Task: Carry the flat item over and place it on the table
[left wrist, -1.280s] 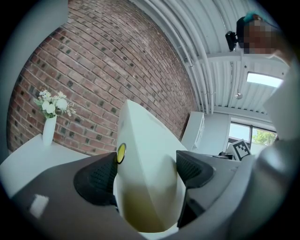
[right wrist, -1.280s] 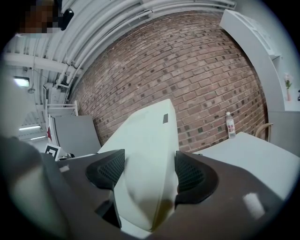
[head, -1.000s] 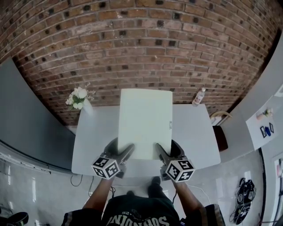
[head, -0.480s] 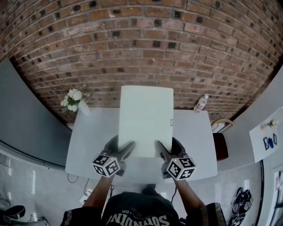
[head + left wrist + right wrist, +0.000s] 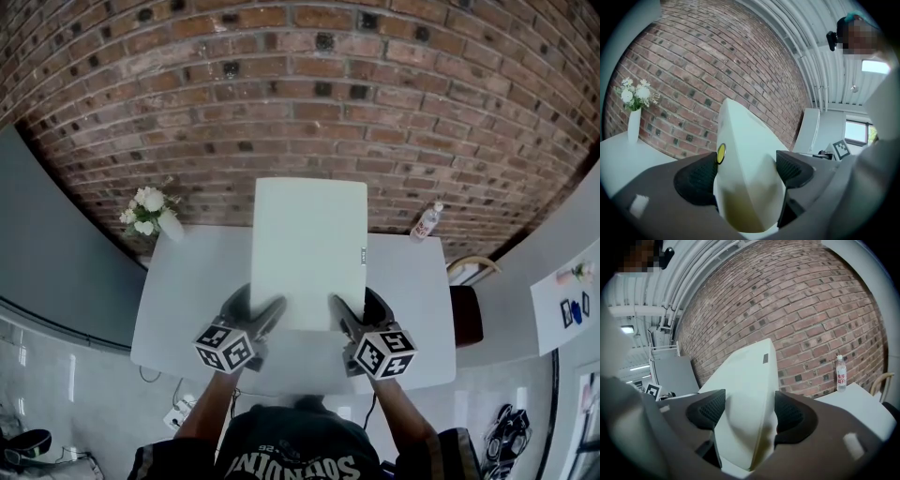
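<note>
Big flat white board (image 5: 309, 246) held up over white table (image 5: 183, 305), long side pointing at brick wall (image 5: 300, 84). Left gripper (image 5: 255, 315) pinches near edge, left side; both pads tight on board. Right gripper (image 5: 357, 315) pinches same edge, right side; pads tight too. Small yellow dot (image 5: 721, 153) on board by left pad. Vase with white flowers (image 5: 150, 214) on table's far left corner. Water bottle (image 5: 427, 221) on far right corner. Chair (image 5: 468, 291) beside table, right.

Light was even and soft, shadows faint. My wide lenses bowed the brick wall (image 5: 300, 84) at the edges; the floor (image 5: 56, 375) glared slightly.
</note>
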{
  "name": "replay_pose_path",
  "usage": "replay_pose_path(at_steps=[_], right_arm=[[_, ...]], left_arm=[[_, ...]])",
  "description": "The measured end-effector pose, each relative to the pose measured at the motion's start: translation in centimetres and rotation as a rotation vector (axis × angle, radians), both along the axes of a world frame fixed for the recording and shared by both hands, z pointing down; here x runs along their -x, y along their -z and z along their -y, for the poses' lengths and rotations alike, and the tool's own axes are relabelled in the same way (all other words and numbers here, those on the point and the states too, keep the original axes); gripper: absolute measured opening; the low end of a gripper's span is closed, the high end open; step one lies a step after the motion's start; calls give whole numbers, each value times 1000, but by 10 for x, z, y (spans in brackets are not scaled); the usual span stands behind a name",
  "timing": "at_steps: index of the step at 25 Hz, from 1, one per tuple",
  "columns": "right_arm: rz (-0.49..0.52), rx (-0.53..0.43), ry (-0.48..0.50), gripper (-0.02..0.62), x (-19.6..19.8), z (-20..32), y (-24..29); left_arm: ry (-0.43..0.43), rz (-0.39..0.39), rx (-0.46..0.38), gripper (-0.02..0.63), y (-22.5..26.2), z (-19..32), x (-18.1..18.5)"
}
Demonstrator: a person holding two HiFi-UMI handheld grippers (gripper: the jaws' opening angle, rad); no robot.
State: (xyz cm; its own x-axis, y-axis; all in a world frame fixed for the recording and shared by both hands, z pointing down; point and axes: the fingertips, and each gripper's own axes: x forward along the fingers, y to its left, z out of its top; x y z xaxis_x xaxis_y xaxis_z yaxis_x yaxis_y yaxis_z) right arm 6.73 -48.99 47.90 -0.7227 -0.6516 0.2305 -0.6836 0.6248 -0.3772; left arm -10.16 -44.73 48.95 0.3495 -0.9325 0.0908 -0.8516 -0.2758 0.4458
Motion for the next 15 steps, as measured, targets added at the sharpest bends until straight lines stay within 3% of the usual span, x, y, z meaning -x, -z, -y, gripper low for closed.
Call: replay_pose_path(at_steps=[15], right_arm=[[-45, 59, -6, 318, -29, 24, -39]], left_arm=[[-15, -10, 72, 403, -41, 24, -30]])
